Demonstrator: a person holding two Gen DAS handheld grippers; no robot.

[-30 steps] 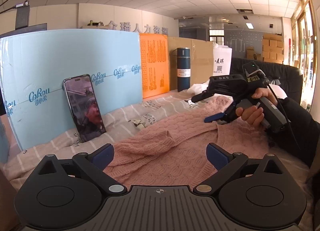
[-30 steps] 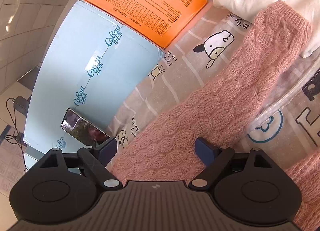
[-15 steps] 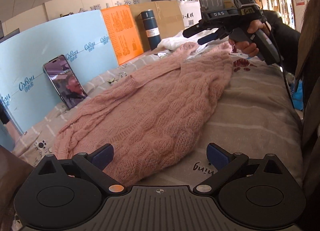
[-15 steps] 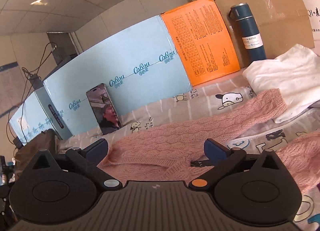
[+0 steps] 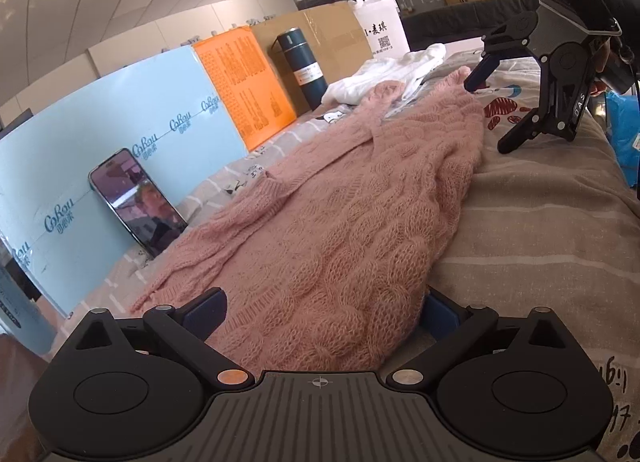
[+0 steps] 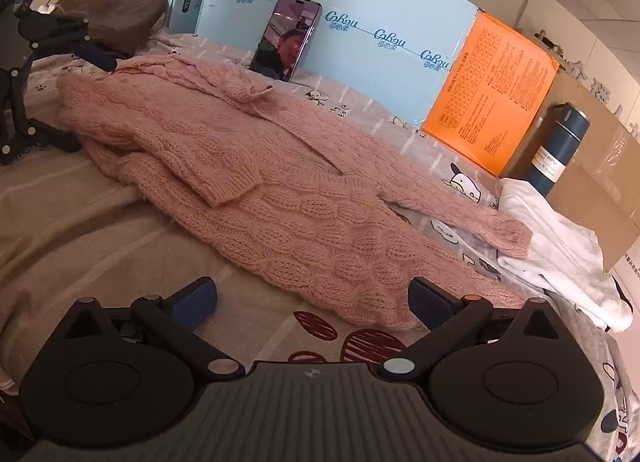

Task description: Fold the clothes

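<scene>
The pink sweater (image 6: 280,181) lies spread across the bed (image 6: 80,234), its body running lengthwise in front of the phone (image 6: 286,37), which leans upright against the blue board (image 6: 360,21) behind the bed. One sleeve is folded over the sweater's body; the other stretches away from the phone, its cuff touching the white cloth (image 6: 560,246) near the flask (image 6: 558,149). The flask stands beside the orange board (image 6: 488,101), farther from the phone along the same back edge.

The left gripper (image 5: 320,310) has its jaws wide apart, one finger on each side of the sweater's near end; knit bulges between them, but whether the pads touch it cannot be told. The right gripper (image 6: 312,298) sits at the sweater's opposite end, the end farther from the phone. Its jaws stand fully open and hold nothing: the bed's printed cover shows between them, and the sweater's edge lies just in front of one finger.
</scene>
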